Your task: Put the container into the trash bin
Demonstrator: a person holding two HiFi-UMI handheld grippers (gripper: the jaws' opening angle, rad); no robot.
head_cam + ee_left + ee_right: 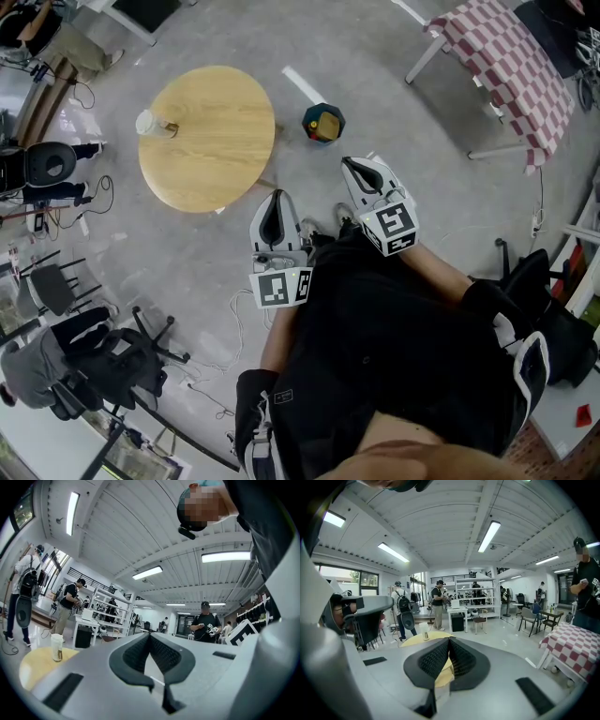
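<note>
Dark clothing [394, 356] of the person fills the lower head view, close behind both tongs. Ahead of the left tongs [275, 199] and off to their left stands a round wooden table [211, 141], its near edge close to their tips. A checked table [511, 70] stands well apart, ahead and to the right of the right tongs [352, 165]. Office chairs [103, 361] crowd the floor behind and left of the left tongs.

On the floor just ahead of the right tongs sits the bin [322, 123], dark, with yellow and red showing inside. It is near the round table's right edge but does not touch it. The container [150, 124], a pale clear cup, stands upright at the round table's far left edge. It is well apart from both tongs and across the tabletop from the bin.

Both tongs are pressed together. In each one's own view the ribbed pads meet at the tip, and nothing is pinched between them.
</note>
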